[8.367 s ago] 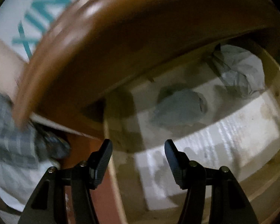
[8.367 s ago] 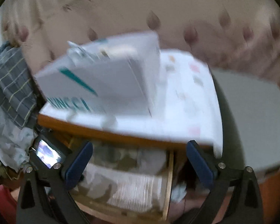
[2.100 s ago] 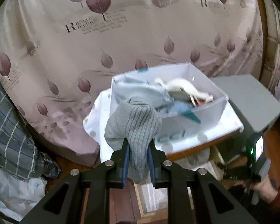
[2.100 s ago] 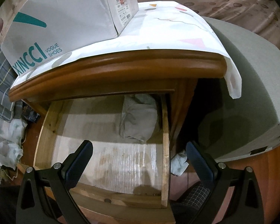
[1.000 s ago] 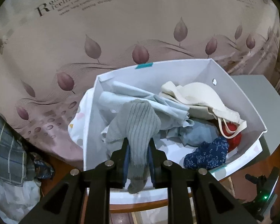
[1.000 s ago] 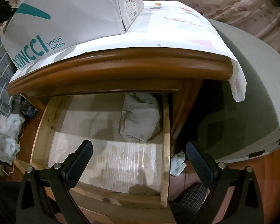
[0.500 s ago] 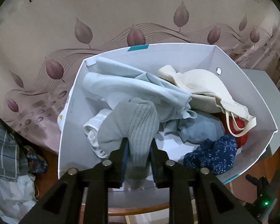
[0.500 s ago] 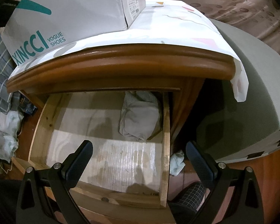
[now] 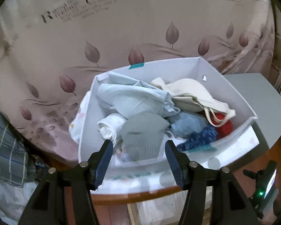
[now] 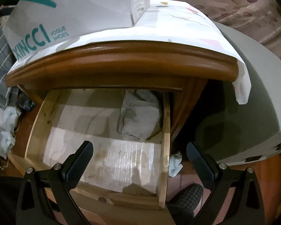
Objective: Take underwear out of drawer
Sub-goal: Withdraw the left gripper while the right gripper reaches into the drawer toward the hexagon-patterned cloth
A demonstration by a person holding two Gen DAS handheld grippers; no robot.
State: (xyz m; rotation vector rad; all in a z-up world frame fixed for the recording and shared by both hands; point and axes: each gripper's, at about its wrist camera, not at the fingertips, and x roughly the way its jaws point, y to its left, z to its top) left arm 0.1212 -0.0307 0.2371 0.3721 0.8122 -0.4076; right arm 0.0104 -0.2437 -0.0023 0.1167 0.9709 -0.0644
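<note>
The grey ribbed underwear (image 9: 143, 137) lies in the white cardboard box (image 9: 234, 95), at its near wall, on top of other clothes. My left gripper (image 9: 138, 157) hangs just before it with its jaws opening, and the pads are off the cloth. In the right wrist view the wooden drawer (image 10: 165, 131) stands pulled out under the brown nightstand top (image 10: 121, 60). One pale grey folded garment (image 10: 140, 117) lies at the drawer's back right. My right gripper (image 10: 140, 161) hovers open above the drawer's front, holding nothing.
The box (image 10: 75, 9) stands on a white cloth (image 10: 187, 28) over the nightstand. It holds light blue fabric (image 9: 133, 97), a cream bag (image 9: 193, 93), something red (image 9: 223, 126) and a dark blue patterned piece (image 9: 198, 137). A grey upholstered block (image 10: 252, 86) stands to the right, checked cloth (image 9: 5, 142) at left.
My left gripper carried the grey underwear over the box, then opened and drew back; the underwear dropped onto the clothes inside. The right gripper stayed over the drawer.
</note>
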